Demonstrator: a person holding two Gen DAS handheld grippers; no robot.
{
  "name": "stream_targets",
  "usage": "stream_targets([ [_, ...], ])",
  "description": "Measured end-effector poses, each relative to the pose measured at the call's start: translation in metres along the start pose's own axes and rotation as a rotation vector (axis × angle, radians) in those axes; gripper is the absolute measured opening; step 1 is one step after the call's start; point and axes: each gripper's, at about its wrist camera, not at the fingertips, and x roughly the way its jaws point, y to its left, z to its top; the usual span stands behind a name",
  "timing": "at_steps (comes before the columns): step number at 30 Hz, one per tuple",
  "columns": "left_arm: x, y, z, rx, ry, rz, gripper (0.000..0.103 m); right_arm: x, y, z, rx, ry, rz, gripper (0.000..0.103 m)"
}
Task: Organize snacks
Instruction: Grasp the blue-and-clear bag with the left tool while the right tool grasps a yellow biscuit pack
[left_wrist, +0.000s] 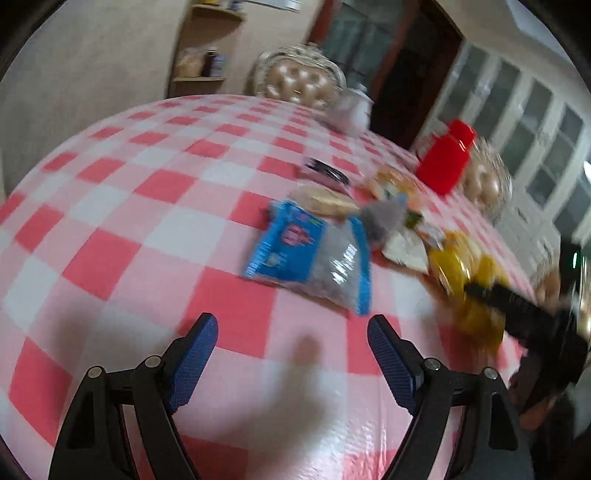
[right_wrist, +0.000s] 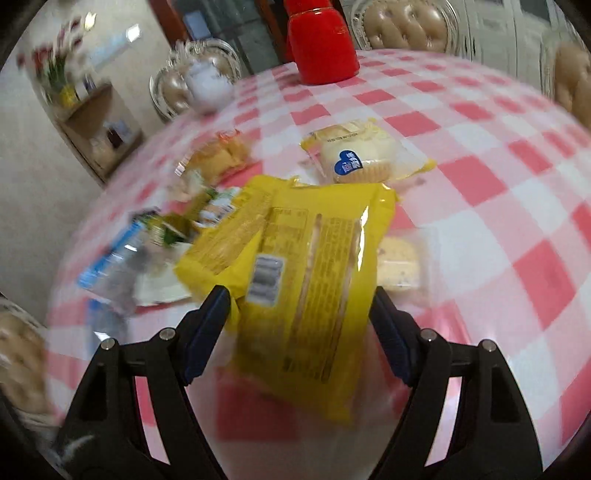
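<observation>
Several snack packets lie in a loose pile on a red-and-white checked tablecloth. My left gripper is open and empty, just short of a blue and clear packet. My right gripper has its jaws wide apart around a yellow packet, which lies between the fingers; a firm grip cannot be seen. In the left wrist view the right gripper and the yellow packet appear blurred at the right. A wrapped cake with a blue heart lies beyond it.
A red container stands at the far side of the table, also in the left wrist view. A white teapot sits near the far edge. Padded chairs surround the table. A clear-wrapped biscuit lies right of the yellow packet.
</observation>
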Motion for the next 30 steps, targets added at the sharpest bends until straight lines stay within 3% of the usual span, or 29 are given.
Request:
stream_targets([
  [3,0.008,0.011,0.012,-0.078,-0.006,0.013,0.084,-0.002,-0.005,-0.005,-0.027,-0.001,-0.001,0.057],
  [8,0.027,0.019,0.037,-0.278,0.005,0.000,0.084,-0.004,-0.012,-0.009,-0.038,0.001,0.022,0.053],
  [10,0.030,0.001,0.047,-0.196,0.008,0.010,0.084,-0.004,-0.010,-0.009,-0.049,-0.002,0.015,0.053],
  [12,0.035,-0.025,0.052,-0.036,0.041,0.014,0.086,-0.002,-0.009,-0.010,-0.050,0.002,0.020,0.053],
  [14,0.046,-0.051,0.050,0.173,0.077,0.077,0.086,-0.001,-0.011,-0.009,-0.039,0.010,0.033,0.053],
  [16,0.055,-0.058,0.047,0.261,0.075,0.144,0.086,-0.001,-0.012,-0.010,-0.034,0.015,0.037,0.053],
  [18,0.068,-0.051,0.050,0.273,0.111,0.140,0.086,-0.001,-0.011,-0.011,-0.037,0.015,0.036,0.053],
  [21,0.083,-0.041,0.054,0.236,0.149,0.077,0.091,-0.002,-0.010,-0.011,-0.042,0.014,0.032,0.053],
  [25,0.090,-0.045,0.052,0.251,0.146,0.085,0.097,-0.002,-0.010,-0.011,-0.043,0.014,0.031,0.053],
  [29,0.092,-0.054,0.047,0.306,0.154,0.085,0.097,-0.002,-0.009,-0.012,-0.048,0.013,0.026,0.053],
  [30,0.092,-0.059,0.044,0.338,0.157,0.081,0.093,-0.002,-0.008,-0.012,-0.049,0.013,0.026,0.053],
])
